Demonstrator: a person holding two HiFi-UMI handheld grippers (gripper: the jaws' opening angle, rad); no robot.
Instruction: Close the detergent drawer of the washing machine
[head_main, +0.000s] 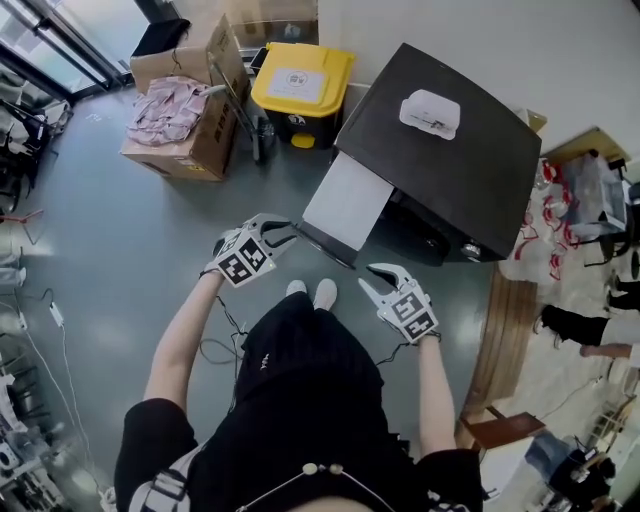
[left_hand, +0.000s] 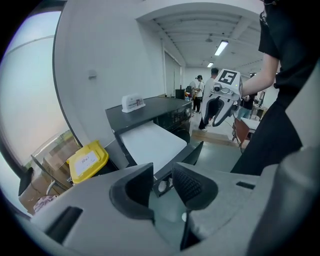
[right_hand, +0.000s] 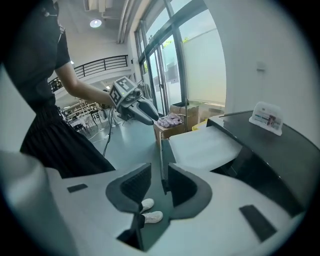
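— Between the left gripper's (left_hand: 162, 172) dark ribbed jaws, nothing at all: they stand apart and empty, aimed at the dark front edge of the pale, flat-topped detergent drawer (left_hand: 152, 142).

— And the right gripper (right_hand: 160, 175)?

— Same story. Its jaws are spread, and only grey floor and the person's white shoes (right_hand: 147, 210) show through the gap. The drawer's front panel runs edge-on just beyond the tips. I see no contact on either side.

— So where does the job stand?

— Not begun, I'd say. From the head view the drawer (head_main: 347, 200) juts well out of the black, boxy washing machine (head_main: 450, 160). The left gripper (head_main: 285, 233) is close by its front corner and the right gripper (head_main: 368, 277) is a little further off.

— What's left, then?

— Everything: get a gripper against that front edge and push the drawer in until it sits flush.

— Anything in the way?

— No. A yellow-lidded bin (head_main: 300, 80) and cardboard boxes (head_main: 185, 120) sit well off to the side.
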